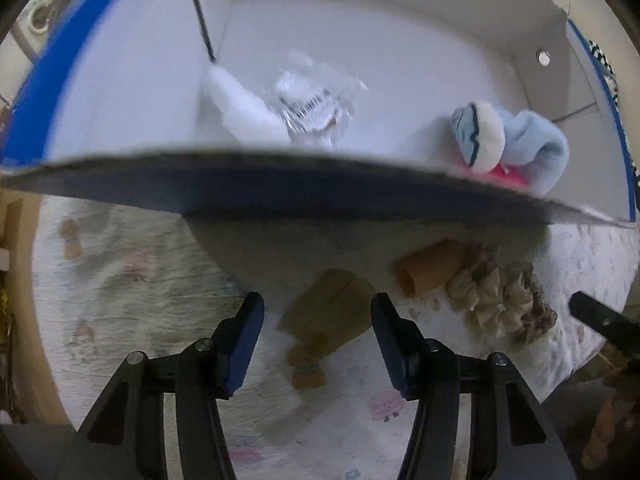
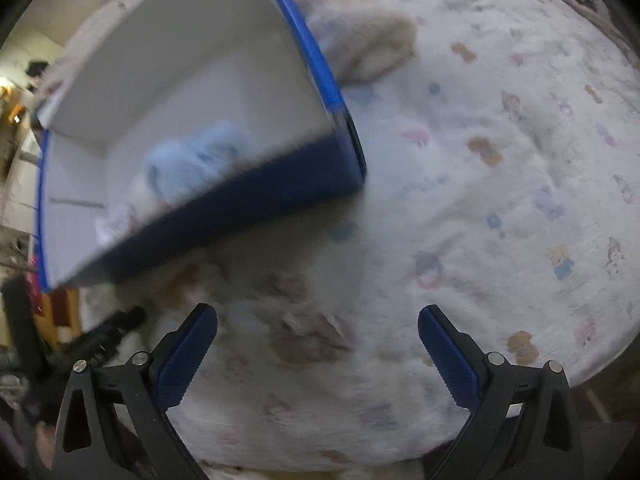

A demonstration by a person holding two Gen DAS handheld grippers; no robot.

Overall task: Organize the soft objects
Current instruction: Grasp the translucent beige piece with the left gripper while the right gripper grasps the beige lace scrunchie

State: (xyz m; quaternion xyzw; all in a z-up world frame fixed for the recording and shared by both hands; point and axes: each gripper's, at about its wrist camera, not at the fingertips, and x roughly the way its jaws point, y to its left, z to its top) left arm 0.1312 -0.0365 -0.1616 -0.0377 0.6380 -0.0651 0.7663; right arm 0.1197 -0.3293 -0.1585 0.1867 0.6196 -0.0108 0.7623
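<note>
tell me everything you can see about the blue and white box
The box is open-topped cardboard, blue outside and along its rims, plain white inside, with a small round hole in one wall. It sits on a patterned bedspread. Inside lie a light blue sock bundle over something pink, a crinkled clear plastic packet and a white soft item. A thin dark line runs down one inner wall. Neither tool touches it.

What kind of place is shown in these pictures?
Probably a bedroom at home: a printed bedsheet covers a soft surface, a blue cardboard box holds rolled socks, and a beige scrunchie lies nearby.
</note>
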